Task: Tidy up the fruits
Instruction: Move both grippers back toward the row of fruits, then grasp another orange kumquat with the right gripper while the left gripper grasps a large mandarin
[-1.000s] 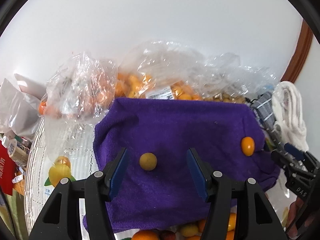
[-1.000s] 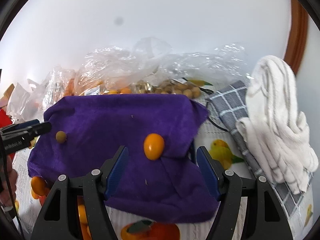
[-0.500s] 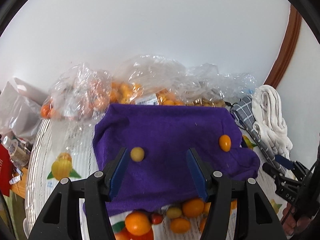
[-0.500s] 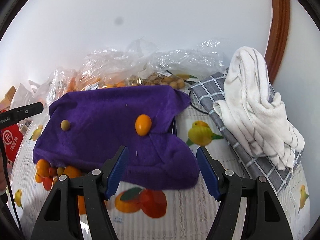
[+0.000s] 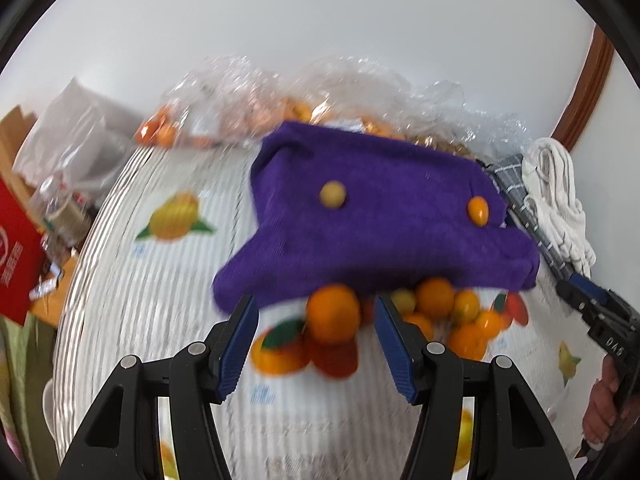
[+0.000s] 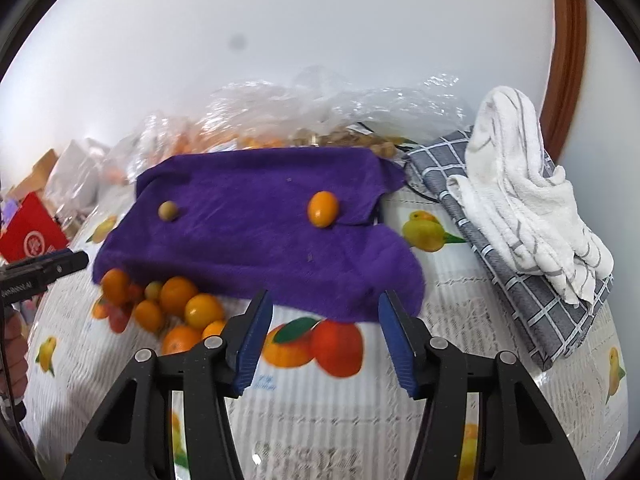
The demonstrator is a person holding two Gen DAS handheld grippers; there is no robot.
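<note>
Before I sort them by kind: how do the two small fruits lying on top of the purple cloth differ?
The dull yellow-green round fruit is near spherical and matte; the glossy orange oval fruit is elongated and bright, with a shine. The round one looks smaller and lies toward the cloth's left, the oval one toward its right, by a fold. Both rest loose on the purple terry cloth, apart, ungripped.

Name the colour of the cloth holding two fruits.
Purple cloth; clearest in the right wrist view.

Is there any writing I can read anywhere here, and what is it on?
"DAS": on the right tongs' black body, in the left view.
Red box: white round logo and characters, too blurred to read.
Tablecloth: small print by the printed fruit, unreadable.
Nothing else is legible.
</note>
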